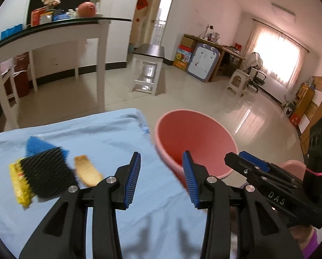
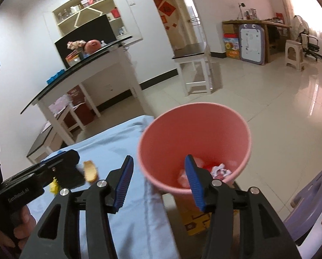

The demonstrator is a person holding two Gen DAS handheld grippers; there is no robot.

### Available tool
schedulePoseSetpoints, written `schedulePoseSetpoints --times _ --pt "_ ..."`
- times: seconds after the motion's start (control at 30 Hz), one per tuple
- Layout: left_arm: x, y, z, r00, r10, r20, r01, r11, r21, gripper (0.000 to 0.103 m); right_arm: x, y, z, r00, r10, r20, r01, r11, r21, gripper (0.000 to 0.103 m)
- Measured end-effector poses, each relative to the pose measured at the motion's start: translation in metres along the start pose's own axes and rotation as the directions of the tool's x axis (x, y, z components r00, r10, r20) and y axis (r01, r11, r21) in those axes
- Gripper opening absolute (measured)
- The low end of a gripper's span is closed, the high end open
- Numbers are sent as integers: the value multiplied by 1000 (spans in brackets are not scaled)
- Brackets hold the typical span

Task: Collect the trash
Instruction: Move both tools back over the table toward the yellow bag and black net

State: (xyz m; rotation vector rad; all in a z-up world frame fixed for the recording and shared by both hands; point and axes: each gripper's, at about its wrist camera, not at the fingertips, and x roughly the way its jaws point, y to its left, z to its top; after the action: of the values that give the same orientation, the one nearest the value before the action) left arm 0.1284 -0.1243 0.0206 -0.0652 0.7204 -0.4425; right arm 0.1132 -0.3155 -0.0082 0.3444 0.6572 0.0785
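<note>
Your left gripper (image 1: 162,180) hangs over the light blue cloth (image 1: 109,133), fingers spread wide, nothing between them. Your right gripper (image 2: 158,182) is likewise agape and empty, poised at the near rim of the pink bin (image 2: 195,129). Bin sits just beside the cloth's right edge; crumpled wrappers (image 2: 220,170) lie at its bottom. Still on the cloth, left of your left gripper: a tan scrap (image 1: 87,171), a black mesh piece (image 1: 47,173) overlapping a yellow packet (image 1: 19,183), and a blue scrap (image 1: 37,145) behind them.
</note>
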Motion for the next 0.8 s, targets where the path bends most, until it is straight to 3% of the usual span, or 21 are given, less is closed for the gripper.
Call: schedulePoseSetpoints --times 0.4,0.8 --pt "-70 77 -31 991 125 37 -121 987 -108 41 11 70 -26 990 125 -67 -129 990 -59 49" --pt "-111 164 -67 959 283 15 -270 930 -250 41 41 129 -44 971 198 -135 -214 969 -123 49"
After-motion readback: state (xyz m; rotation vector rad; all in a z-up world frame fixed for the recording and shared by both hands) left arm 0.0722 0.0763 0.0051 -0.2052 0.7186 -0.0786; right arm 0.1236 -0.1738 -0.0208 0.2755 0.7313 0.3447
